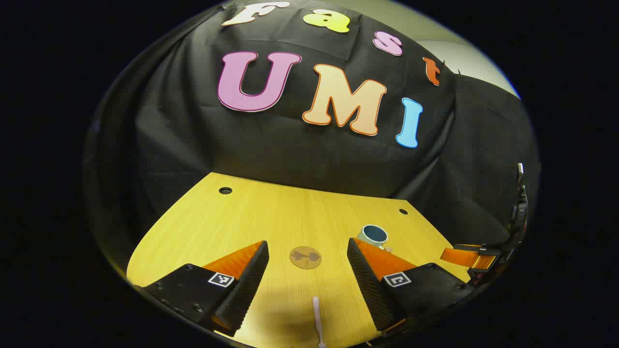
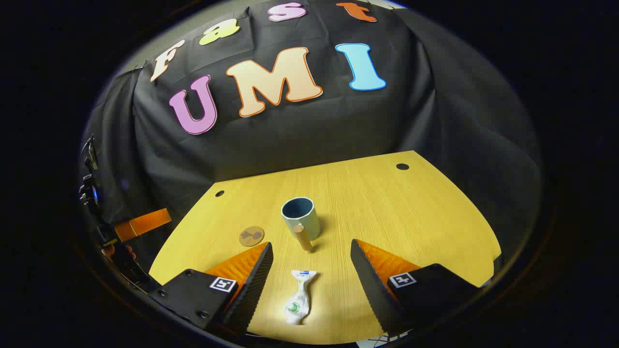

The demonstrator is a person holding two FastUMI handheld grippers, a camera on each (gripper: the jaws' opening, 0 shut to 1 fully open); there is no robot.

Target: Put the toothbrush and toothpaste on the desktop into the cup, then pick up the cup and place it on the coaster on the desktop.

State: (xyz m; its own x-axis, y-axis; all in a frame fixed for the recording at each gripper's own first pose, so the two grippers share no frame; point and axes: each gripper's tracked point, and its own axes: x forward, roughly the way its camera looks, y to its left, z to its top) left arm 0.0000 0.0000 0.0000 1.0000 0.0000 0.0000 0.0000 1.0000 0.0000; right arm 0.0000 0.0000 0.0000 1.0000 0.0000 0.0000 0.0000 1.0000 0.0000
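Note:
My left gripper (image 1: pixel 309 268) is open above the wooden desktop (image 1: pixel 271 217). A pale pink toothbrush (image 1: pixel 317 319) lies on the desk between its fingers, near the front edge. Beyond it rests a round brown coaster (image 1: pixel 305 257). The grey-blue cup (image 1: pixel 373 236) stands behind the right finger, partly hidden. My right gripper (image 2: pixel 312 268) is open too. A white crumpled toothpaste tube (image 2: pixel 299 297) lies between its fingers. Farther ahead stands the cup (image 2: pixel 301 218), upright, with a wooden handle toward me, and the coaster (image 2: pixel 251 236) sits to its left.
The desk has small round holes at its back corners (image 2: pixel 402 166) (image 1: pixel 225 190). Black cloth walls (image 2: pixel 300 130) close the booth behind the desk. The other gripper and a hand (image 2: pixel 121 241) appear at the left edge of the right gripper view.

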